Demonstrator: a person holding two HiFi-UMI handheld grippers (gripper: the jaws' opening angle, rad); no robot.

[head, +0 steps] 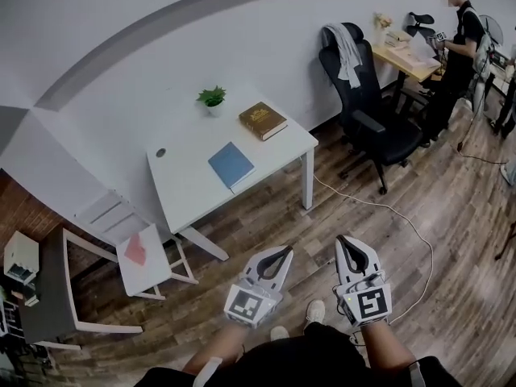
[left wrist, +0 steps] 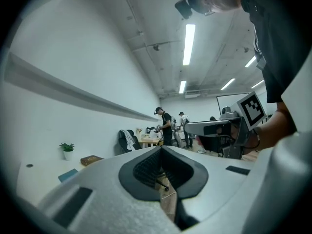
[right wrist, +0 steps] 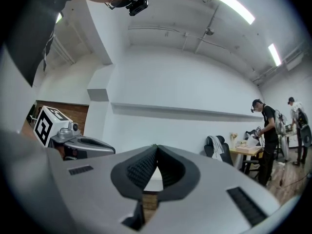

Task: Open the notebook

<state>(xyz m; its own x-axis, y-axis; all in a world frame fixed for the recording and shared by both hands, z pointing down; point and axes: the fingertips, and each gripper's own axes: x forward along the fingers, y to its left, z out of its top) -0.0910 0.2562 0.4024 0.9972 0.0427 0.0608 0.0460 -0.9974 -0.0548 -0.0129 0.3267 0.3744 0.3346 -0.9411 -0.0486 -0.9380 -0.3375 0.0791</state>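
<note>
claws: 2, left claw (head: 287,251) and right claw (head: 344,239), side by side, low over the wood floor (head: 266,216)
claw state: both pressed together at the tips, nothing between my pads
notebooks: 1, blue notebook (head: 231,164), shut, flat on the white table (head: 181,188), near its front edge
also on table: 1 brown book (head: 263,120), 1 plant (head: 213,99), both beyond the notebook, toward the wall
chairs by table: 2, white chair (head: 109,216) at its left, black chair (head: 367,111) at its right with a grey garment over the back
people: 1 person (head: 461,31), far right in the head view
notebook vs claws: well apart, ahead and to the left of both; left claw is the nearer one
hard to read: in the left claw view the notebook is only a small blue sliver at far left; red item (head: 136,250) on the white chair's seat, cannot tell what; my arms are cut off at the head view's bottom edge
</note>
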